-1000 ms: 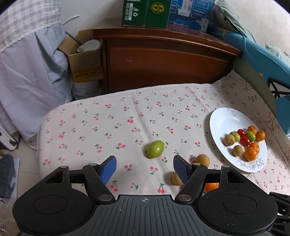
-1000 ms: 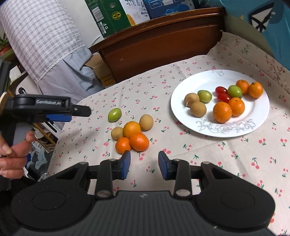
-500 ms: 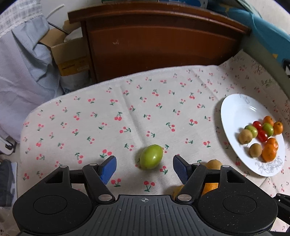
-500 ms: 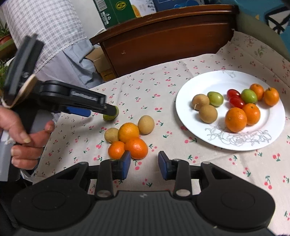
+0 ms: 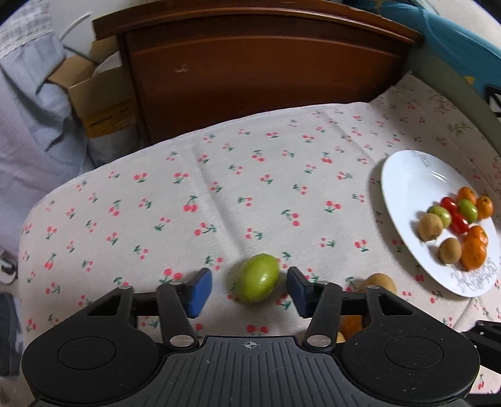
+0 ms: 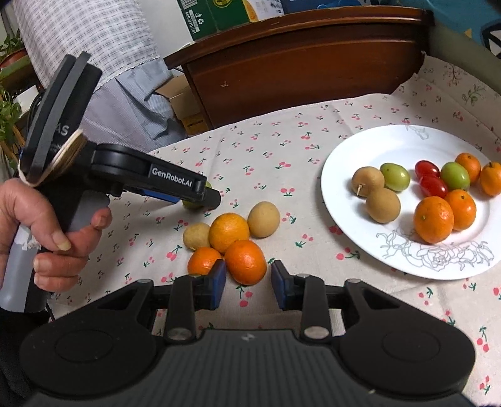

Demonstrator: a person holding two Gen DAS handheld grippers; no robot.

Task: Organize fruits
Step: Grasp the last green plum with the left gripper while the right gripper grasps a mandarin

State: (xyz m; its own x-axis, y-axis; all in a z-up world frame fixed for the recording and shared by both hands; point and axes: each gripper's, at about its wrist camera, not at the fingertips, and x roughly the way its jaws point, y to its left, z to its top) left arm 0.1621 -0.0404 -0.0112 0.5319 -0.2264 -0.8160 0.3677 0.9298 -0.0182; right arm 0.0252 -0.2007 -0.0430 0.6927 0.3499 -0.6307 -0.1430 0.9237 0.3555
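A green fruit lies on the cherry-print cloth between the blue pads of my left gripper. Its jaws are closing, and a small gap shows on each side. In the right wrist view a hand holds that gripper, which hides most of the green fruit. My right gripper is low at a pile of three oranges and two brown fruits. Its jaws are closing, with the nearest orange just ahead of the pads, untouched. The white plate at the right holds several fruits.
A dark wooden cabinet stands behind the table with cartons on top. An open cardboard box and hanging cloth are at the left, past the table's edge. A brown fruit lies right of my left gripper.
My left gripper came forward and down until the green fruit sat between its pads, then its jaws narrowed. My right gripper moved closer to the pile and its jaws narrowed a little.
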